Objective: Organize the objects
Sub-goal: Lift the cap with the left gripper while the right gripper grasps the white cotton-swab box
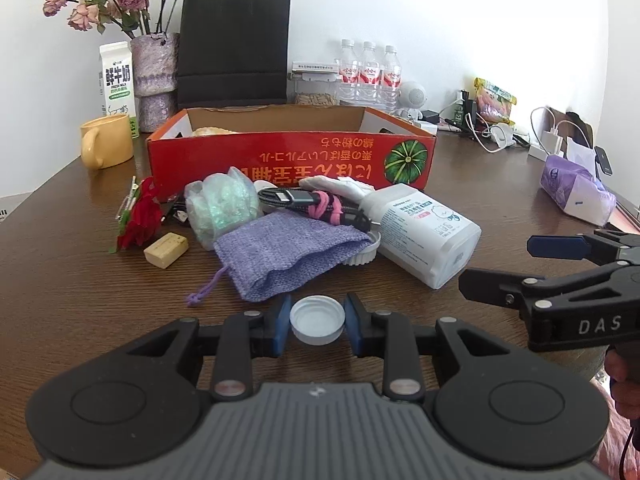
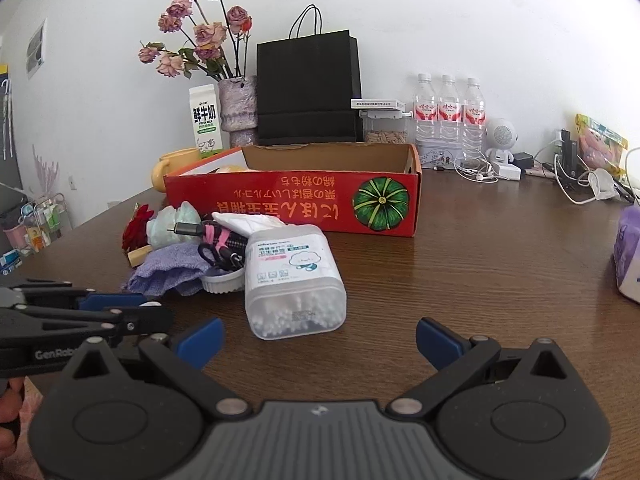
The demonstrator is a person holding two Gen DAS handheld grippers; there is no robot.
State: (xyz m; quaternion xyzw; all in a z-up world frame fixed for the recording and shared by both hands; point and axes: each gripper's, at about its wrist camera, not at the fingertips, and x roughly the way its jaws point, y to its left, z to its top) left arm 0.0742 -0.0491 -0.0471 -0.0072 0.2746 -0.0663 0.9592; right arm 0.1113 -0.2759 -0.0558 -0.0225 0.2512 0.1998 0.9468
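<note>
A white bottle cap [image 1: 317, 320] lies open side up on the brown table [image 1: 80, 280], and my left gripper [image 1: 317, 326] is shut on it, a blue pad touching each side. My right gripper [image 2: 318, 340] stands open over bare table with nothing between its fingers; its fingers [image 1: 556, 247] also show at the right edge of the left wrist view. Ahead lies a pile: a purple pouch [image 1: 288, 252], a cotton swab box [image 1: 424, 232] on its side, a cable bundle with a pink tie [image 1: 316, 204], a crumpled plastic bag [image 1: 220, 208], a red rose [image 1: 140, 216] and a beige block [image 1: 166, 250].
A red cardboard box [image 1: 288, 160] stands open behind the pile. A yellow mug [image 1: 106, 142], milk carton [image 1: 118, 80], flower vase [image 1: 154, 80], black paper bag [image 1: 234, 48] and water bottles [image 1: 368, 72] line the wall. A purple tissue pack [image 1: 576, 192] and chargers sit at right.
</note>
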